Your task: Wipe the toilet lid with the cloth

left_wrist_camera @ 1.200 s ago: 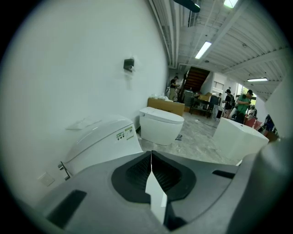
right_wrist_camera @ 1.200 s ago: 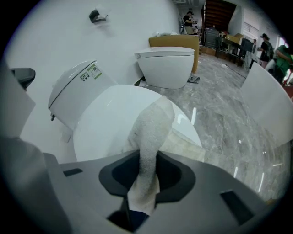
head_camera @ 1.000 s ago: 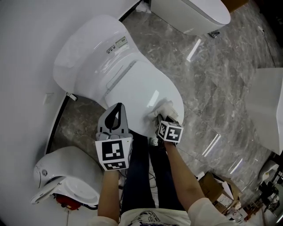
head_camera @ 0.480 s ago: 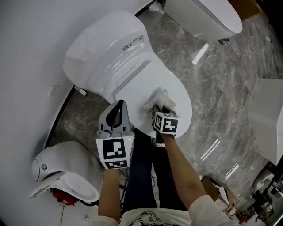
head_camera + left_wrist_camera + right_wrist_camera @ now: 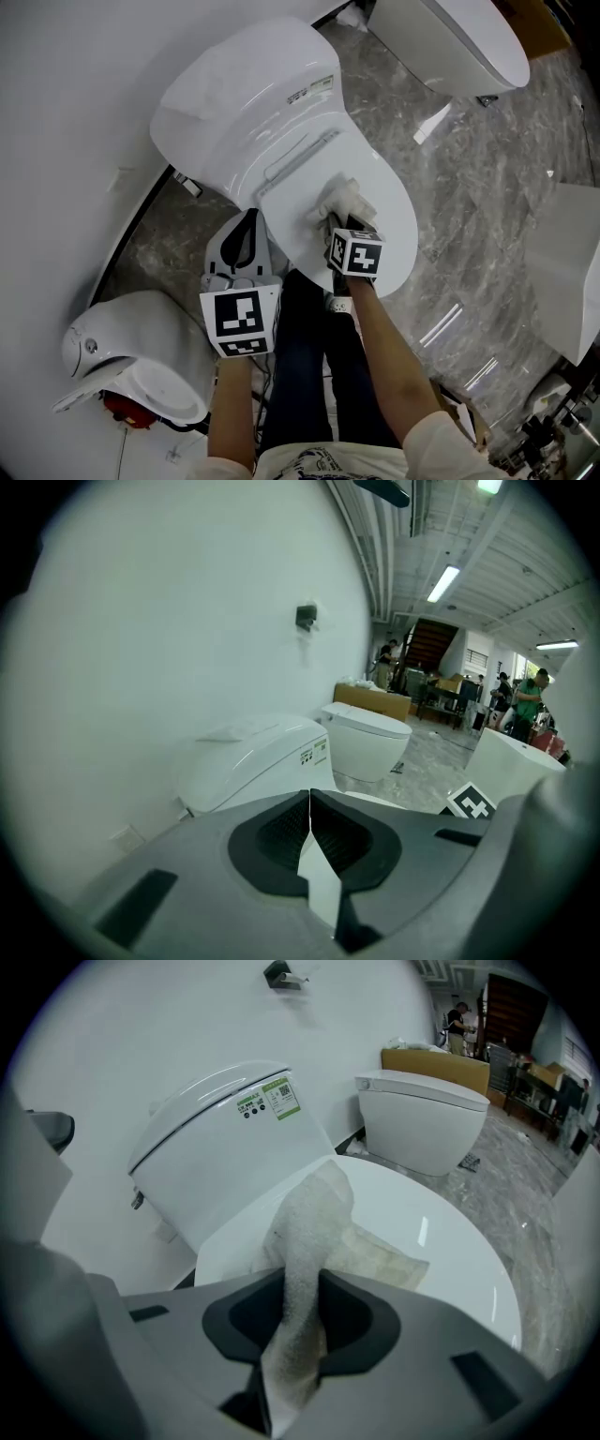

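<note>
My right tongs [image 5: 336, 225] grip the cloth [image 5: 343, 200], spread ahead on the toilet lid [image 5: 392, 214]. My left tongs [image 5: 247, 230] are closed, empty.

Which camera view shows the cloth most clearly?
The right gripper view: the cloth fills its center, clamped in the right hand-held gripper. The head view shows it small; the left gripper view misses it.

The lid [image 5: 389, 211] lies bare to the right of and beyond the cloth [image 5: 339, 197], leaving room for a sweep there. Behind it the housing [image 5: 244, 94] rises and closes the far side, close to the wall [image 5: 66, 112]. The left gripper [image 5: 251, 223], jaws together, stands just beside the lid's left edge, over a narrow strip of floor [image 5: 173, 248] hemmed in by a second toilet [image 5: 141, 356]. Right of the lid the floor is open.
</note>
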